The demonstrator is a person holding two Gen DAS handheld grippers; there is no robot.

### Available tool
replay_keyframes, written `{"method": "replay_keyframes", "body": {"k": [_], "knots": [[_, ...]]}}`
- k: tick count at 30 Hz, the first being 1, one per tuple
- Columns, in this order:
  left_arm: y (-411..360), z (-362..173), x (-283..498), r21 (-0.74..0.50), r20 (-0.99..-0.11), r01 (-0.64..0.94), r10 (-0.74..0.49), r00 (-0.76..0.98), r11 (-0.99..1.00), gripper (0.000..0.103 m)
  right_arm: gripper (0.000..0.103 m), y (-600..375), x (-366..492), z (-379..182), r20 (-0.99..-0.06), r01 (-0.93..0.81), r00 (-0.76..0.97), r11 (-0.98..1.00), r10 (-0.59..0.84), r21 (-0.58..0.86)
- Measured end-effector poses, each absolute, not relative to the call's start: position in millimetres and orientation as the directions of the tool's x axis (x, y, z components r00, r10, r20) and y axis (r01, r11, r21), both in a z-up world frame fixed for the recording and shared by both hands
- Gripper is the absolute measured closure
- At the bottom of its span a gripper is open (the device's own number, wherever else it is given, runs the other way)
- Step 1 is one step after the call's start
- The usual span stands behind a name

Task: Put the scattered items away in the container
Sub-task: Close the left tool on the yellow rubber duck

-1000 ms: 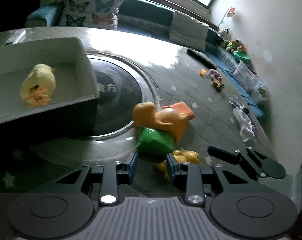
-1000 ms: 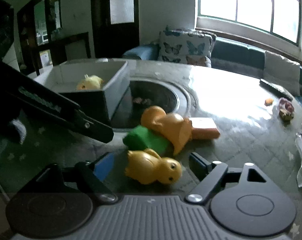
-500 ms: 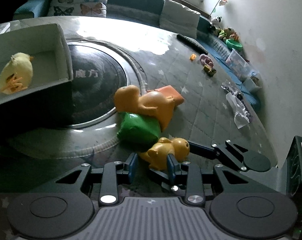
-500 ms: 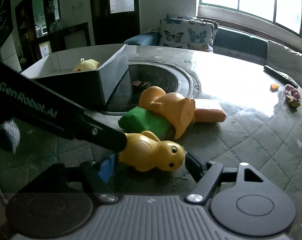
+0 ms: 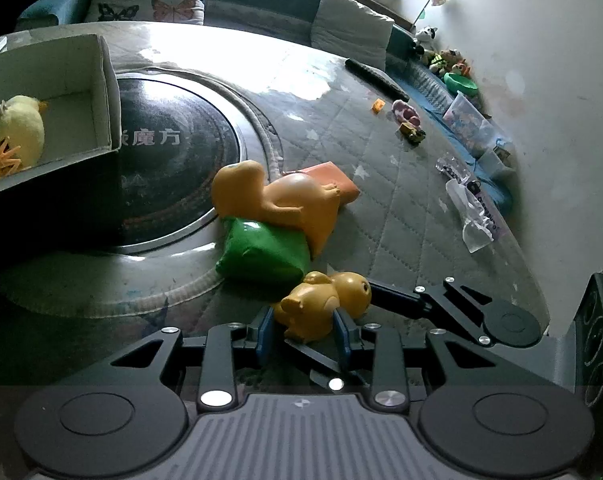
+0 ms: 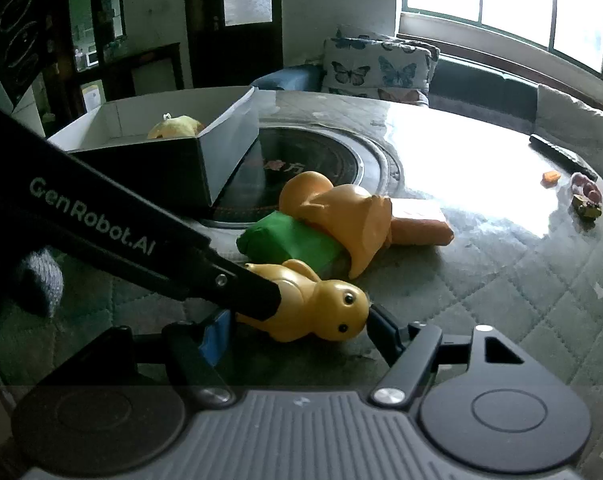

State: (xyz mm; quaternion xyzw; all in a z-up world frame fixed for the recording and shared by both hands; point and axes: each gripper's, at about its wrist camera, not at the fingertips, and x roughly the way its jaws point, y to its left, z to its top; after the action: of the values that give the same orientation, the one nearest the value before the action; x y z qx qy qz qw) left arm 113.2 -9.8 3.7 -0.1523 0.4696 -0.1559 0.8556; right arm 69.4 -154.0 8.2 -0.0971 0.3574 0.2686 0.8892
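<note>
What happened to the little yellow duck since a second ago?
Both grippers closed in on the little duck: the right hand-held gripper narrowed around it lengthwise, and the left hand-held gripper moved in to straddle its body. The box and other toys stayed put.

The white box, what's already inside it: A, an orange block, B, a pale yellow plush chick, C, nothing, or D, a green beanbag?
B: a pale yellow plush chick lies in the white box, while the green beanbag and orange block sit outside on the table.
</note>
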Motion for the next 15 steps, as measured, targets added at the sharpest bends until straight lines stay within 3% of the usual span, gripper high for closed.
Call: {"method": "replay_keyframes", "body": {"k": [15], "knots": [[-2,17,107,-0.42,-0.73,0.131,-0.42,0.538,0.898,0.068,0.03,-148,62,21,-0.662,-0.557,0.615,0.83,0.428,0.02]]}}
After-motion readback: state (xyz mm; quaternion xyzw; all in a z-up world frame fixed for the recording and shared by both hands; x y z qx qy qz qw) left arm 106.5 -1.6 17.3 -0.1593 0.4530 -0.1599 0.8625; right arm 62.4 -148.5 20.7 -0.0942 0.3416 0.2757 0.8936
